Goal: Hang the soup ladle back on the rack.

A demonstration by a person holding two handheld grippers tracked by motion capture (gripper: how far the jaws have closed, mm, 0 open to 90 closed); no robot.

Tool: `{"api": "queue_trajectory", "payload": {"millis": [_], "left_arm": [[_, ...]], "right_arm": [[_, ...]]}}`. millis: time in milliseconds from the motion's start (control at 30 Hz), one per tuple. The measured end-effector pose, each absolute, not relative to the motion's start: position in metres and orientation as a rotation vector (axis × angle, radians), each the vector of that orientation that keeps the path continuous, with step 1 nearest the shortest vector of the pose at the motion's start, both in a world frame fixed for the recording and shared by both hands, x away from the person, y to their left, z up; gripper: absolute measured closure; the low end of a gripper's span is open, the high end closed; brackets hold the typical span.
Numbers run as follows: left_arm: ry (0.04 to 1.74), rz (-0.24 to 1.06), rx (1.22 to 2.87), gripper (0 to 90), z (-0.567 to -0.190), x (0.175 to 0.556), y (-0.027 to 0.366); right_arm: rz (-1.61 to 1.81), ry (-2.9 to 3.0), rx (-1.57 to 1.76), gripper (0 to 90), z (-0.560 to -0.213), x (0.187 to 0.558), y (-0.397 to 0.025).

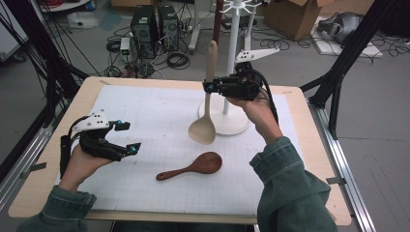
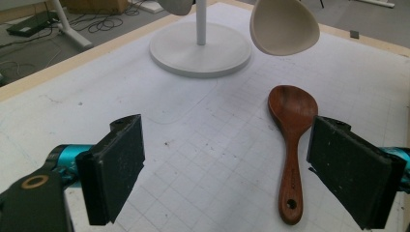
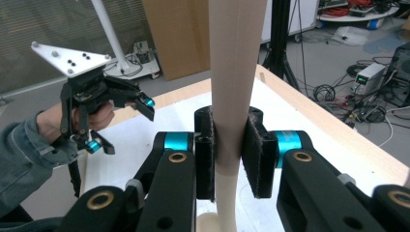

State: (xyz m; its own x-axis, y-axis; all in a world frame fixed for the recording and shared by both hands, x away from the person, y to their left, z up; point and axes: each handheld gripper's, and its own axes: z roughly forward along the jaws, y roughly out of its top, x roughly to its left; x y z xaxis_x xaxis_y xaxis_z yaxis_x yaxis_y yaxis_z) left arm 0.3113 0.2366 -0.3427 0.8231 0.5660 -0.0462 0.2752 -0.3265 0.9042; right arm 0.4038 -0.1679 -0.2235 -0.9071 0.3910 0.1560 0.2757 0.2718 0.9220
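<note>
The right tongs (image 3: 227, 157) pinched the pale spoon (image 1: 207, 96) upright above the surface (image 1: 145, 111), its bowl just beside the stand's base (image 1: 232, 126). The left tongs (image 1: 126, 137) hung spread, open room around; the dark spoon (image 1: 193, 166) lay at four o'clock.

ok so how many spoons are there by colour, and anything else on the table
pale wooden spoon: 1, held upright off the table by the right gripper
dark brown spoon: 1, lying flat on the mat
white stand: 1, round base on the mat
total: 3 things, 2 of them spoons
The left gripper is open and holds nothing.
</note>
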Motion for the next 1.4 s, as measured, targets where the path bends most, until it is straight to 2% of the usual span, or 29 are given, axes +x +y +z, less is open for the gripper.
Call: {"api": "queue_trajectory", "payload": {"millis": [867, 1400], "left_arm": [[0.644, 0.351, 1.909, 9.4, -0.342, 0.312, 0.240], [0.634, 0.348, 1.911, 9.4, -0.340, 0.311, 0.241]], "right_arm": [[1.624, 2.362, 0.744, 77.1, -0.183, 0.447, -0.162], [1.582, 2.335, 0.833, 77.1, -0.180, 0.465, -0.165]]}}
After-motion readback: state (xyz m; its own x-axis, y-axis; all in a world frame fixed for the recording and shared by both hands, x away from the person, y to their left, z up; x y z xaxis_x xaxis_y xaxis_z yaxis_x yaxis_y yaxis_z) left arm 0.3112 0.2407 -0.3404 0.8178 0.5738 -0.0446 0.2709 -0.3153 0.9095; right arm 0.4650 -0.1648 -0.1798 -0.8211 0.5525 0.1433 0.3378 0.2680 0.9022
